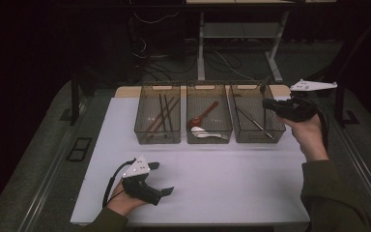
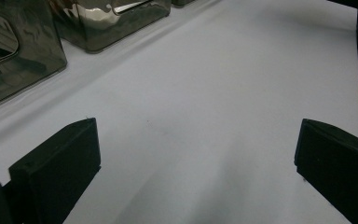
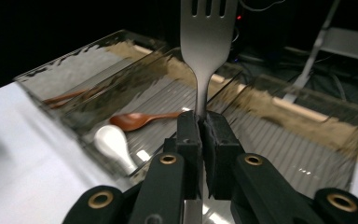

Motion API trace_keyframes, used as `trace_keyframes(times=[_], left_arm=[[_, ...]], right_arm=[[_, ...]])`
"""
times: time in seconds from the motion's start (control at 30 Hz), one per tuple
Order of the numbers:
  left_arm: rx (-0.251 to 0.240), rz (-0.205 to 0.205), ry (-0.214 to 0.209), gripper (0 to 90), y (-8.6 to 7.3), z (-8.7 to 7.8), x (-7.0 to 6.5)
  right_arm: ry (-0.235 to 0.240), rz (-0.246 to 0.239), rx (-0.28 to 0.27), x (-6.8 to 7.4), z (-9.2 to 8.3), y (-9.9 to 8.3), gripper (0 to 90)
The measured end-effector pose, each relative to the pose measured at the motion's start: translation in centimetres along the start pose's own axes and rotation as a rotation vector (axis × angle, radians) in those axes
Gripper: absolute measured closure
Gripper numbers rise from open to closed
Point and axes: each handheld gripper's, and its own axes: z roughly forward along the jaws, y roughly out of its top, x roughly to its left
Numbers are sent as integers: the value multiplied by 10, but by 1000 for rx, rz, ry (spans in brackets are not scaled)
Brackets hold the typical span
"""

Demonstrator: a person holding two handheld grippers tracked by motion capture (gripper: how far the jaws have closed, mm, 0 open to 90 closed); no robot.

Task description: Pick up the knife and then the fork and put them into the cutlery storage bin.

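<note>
A metal fork stands tines-up between the jaws of my right gripper, which is shut on its handle. In the high view that right gripper hovers over the right-hand smoky bin, where a metal utensil lies. The middle bin holds a red spoon and a white spoon; both the red spoon and the white spoon also appear below the fork. Chopsticks lie in the left bin. My left gripper rests low at the front left, open, with nothing between its fingers.
The three bins stand in a row along the back of the white table mat. Two bin walls show at the upper left of the left gripper view. Desk legs and cables lie on the floor beyond the table.
</note>
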Motion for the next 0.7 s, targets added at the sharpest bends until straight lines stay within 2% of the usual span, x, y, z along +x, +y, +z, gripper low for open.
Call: trace_keyframes(times=[0.2,0.27,0.43,0.7], left_arm=[[5,2,-3,0,0,0,0],[6,3,-4,0,0,0,-1],[3,3,-7,0,-1,1,0],[3,2,-9,0,-1,0,-1]], right_arm=[[-54,-15,-16,-17,13,6,845],[-68,-5,-10,-23,17,4,845],[-100,27,41,-36,28,-4,845],[-141,31,164,-47,38,-15,845]])
